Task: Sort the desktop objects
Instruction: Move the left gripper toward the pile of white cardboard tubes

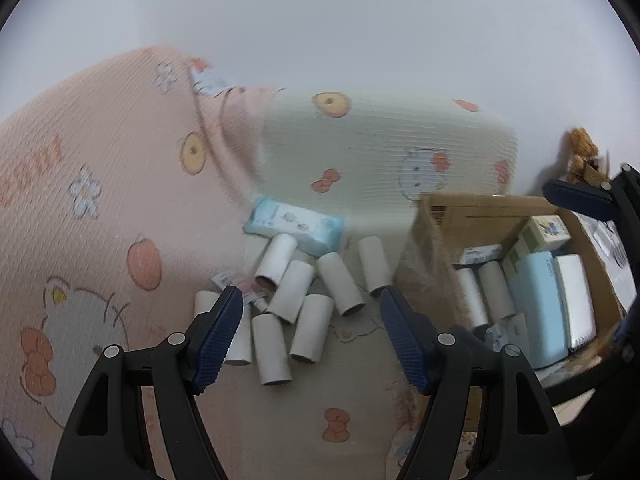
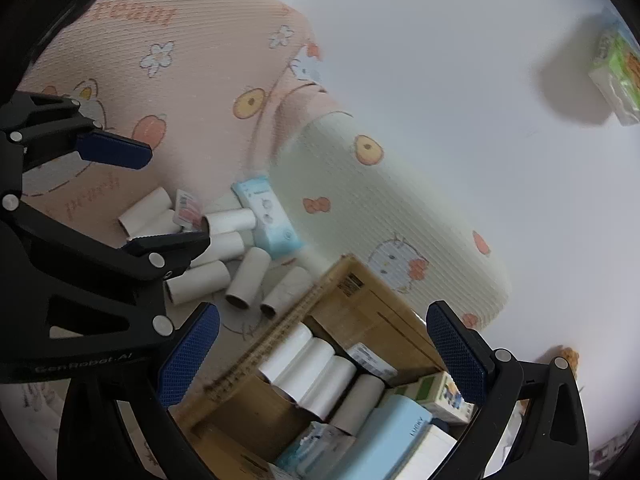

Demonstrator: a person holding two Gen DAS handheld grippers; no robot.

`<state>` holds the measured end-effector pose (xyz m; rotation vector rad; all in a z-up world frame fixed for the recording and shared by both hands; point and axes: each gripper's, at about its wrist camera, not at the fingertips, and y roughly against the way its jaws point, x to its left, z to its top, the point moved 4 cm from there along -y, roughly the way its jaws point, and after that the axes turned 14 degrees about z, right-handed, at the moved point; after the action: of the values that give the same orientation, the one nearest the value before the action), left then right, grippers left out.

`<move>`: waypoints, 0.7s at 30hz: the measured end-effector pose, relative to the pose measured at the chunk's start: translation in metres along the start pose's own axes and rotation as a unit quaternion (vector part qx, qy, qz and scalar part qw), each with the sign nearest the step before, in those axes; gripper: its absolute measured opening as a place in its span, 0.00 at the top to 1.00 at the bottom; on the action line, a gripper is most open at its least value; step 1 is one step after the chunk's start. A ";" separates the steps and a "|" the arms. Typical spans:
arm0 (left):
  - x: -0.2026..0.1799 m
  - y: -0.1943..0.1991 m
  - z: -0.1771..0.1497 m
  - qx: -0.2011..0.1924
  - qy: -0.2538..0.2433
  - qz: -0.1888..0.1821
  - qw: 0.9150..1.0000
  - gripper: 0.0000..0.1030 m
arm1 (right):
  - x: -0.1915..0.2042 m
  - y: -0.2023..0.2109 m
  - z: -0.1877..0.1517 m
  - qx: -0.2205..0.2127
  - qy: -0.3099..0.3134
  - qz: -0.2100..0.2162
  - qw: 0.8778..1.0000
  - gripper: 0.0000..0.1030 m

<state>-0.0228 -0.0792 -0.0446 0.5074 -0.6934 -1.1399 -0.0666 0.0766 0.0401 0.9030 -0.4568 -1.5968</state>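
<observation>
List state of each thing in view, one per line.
left gripper: open, empty, above the loose tubes
right gripper: open, empty, over the box
cardboard box: open-topped, partly filled
cardboard tubes: lying loose on the bedding
tissue pack: lying outside the box

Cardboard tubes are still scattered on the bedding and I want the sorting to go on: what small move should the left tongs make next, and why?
Probably lower the left tongs onto the nearest cardboard tube and close on it. The jaws stand open and empty above the loose pile, while the cardboard box to the right already holds several tubes, so it looks like their destination. The right tongs hang open over that box.
</observation>
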 end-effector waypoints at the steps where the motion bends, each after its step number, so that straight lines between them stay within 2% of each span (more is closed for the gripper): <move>1: 0.004 -0.003 -0.002 0.005 0.007 0.003 1.000 0.27 | 0.002 -0.002 0.003 0.001 -0.001 0.005 1.000 0.00; 8: 0.043 -0.032 -0.015 0.059 0.075 0.017 0.995 0.27 | 0.022 -0.012 0.020 0.000 -0.021 0.051 0.998 0.00; 13: 0.074 -0.053 -0.034 0.086 0.137 0.003 0.987 0.27 | 0.034 -0.020 0.032 -0.003 -0.035 0.096 0.995 0.00; 18: 0.097 -0.075 -0.057 0.098 0.206 -0.034 0.973 0.27 | 0.043 -0.034 0.046 0.003 -0.043 0.134 0.990 0.00; 21: 0.106 -0.081 -0.063 0.074 0.212 -0.019 0.974 0.27 | 0.048 -0.051 0.050 0.023 -0.067 0.154 0.985 0.00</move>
<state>-0.0024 -0.2051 -0.1187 0.8651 -0.3972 -0.9754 -0.1382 0.0341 0.0199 0.7224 -0.6969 -1.3700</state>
